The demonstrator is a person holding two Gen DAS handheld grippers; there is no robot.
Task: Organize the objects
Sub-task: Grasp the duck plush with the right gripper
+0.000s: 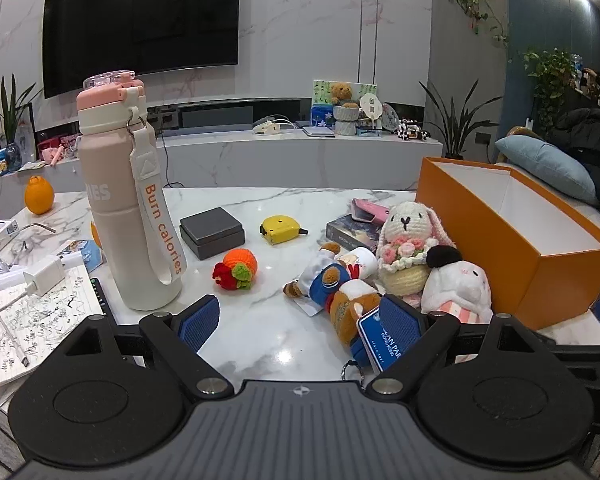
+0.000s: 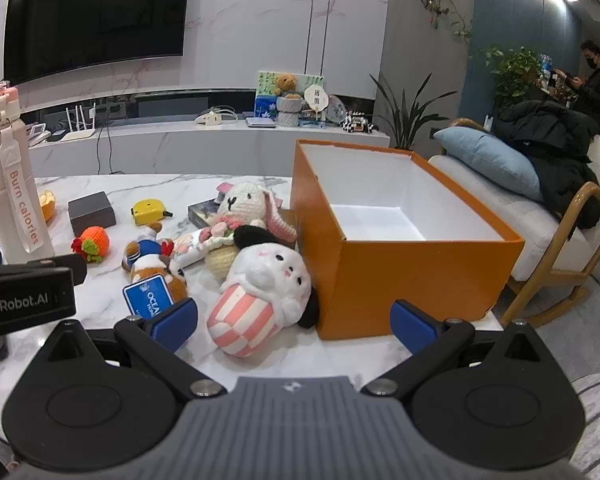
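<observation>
Both tongs released, jaws spread wide, nothing between the pads. Left gripper (image 1: 300,320) hangs over the near edge of the marble table (image 1: 268,204), tilted down; right gripper (image 2: 294,322) likewise, further toward the table's right end.

Toys cluster at the right half of the table. Sailor bear plush (image 1: 340,284) lies on its side just ahead of the left gripper's right pad, its blue tag touching or nearly touching that pad. White plush with pink-striped body (image 2: 260,292) lies just ahead of the right gripper, between its pads' lines, resting against the orange box (image 2: 404,276). Crochet bunny (image 1: 408,240) sits upright behind them. Orange box stands open at the right edge, white interior bare.

Further left: crochet orange (image 1: 236,270), yellow tape measure (image 1: 280,230), dark small box (image 1: 212,232), pink water bottle (image 1: 128,200) upright.
</observation>
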